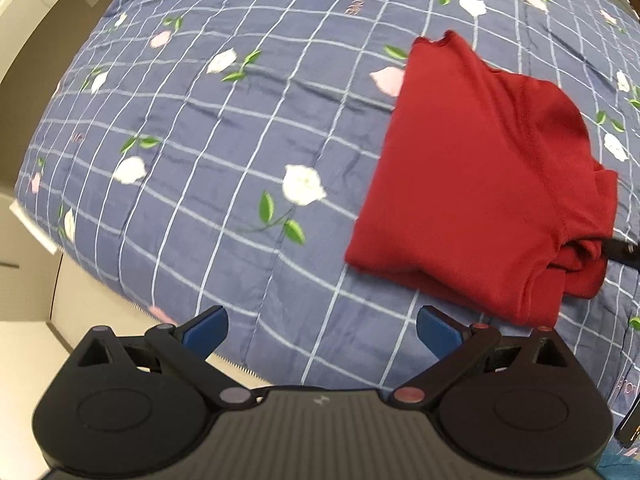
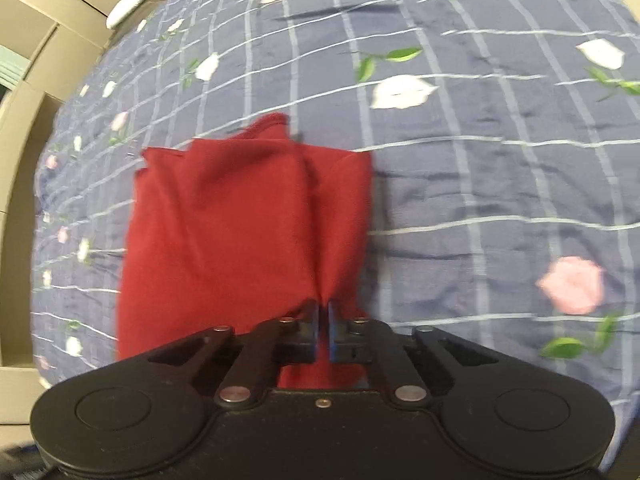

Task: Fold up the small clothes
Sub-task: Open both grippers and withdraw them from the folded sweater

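your left tool (image 1: pixel 322 334) hangs with blue fingers spread wide, while your right tool (image 2: pixel 323 330) is pinched closed on cloth.

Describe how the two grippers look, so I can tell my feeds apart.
Both have matte black bodies with round side housings, jointed linkage arms and blue finger pads. The left gripper has a ribbed grey centre plate and reddish and purple pivot caps. The right gripper has silver pivot caps.

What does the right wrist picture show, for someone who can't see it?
The right gripper is shut on the near edge of a folded red garment, which lies on a blue checked quilt with flowers.
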A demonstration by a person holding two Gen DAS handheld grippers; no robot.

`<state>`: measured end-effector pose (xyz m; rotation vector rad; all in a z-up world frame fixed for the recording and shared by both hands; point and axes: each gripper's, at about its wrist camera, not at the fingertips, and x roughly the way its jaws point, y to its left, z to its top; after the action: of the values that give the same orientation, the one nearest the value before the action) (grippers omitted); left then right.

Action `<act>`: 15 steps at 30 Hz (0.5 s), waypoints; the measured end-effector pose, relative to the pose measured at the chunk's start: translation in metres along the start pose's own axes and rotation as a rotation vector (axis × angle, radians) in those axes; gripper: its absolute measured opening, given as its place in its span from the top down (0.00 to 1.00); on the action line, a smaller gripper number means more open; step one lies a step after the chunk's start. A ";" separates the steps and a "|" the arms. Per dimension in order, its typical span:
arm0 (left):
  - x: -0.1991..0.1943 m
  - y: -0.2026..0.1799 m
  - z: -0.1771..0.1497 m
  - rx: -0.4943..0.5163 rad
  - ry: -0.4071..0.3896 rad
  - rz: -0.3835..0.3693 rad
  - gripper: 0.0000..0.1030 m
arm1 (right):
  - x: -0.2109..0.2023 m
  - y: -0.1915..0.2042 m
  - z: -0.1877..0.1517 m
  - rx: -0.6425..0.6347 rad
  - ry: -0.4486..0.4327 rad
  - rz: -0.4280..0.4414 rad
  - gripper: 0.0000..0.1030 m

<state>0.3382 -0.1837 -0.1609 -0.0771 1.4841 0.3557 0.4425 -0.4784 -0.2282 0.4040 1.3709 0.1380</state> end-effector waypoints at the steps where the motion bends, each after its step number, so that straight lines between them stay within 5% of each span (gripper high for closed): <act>1: 0.000 -0.002 0.001 0.007 -0.001 -0.001 0.01 | -0.001 -0.005 -0.001 0.002 0.003 -0.015 1.00; 5: 0.002 -0.010 0.003 0.035 0.004 0.000 0.01 | -0.005 -0.024 -0.005 0.052 0.007 -0.001 0.94; 7: 0.002 -0.011 0.003 0.040 0.008 0.004 0.01 | -0.008 -0.024 -0.002 0.073 -0.016 0.059 0.77; 10: 0.003 -0.012 0.004 0.045 0.012 0.009 0.01 | -0.007 -0.014 0.007 0.082 -0.041 0.121 0.65; 15: -0.001 -0.008 0.004 0.027 0.010 0.021 0.01 | 0.019 0.013 0.026 0.024 -0.003 0.103 0.52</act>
<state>0.3444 -0.1903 -0.1608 -0.0417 1.5004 0.3523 0.4731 -0.4652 -0.2377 0.4946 1.3501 0.2056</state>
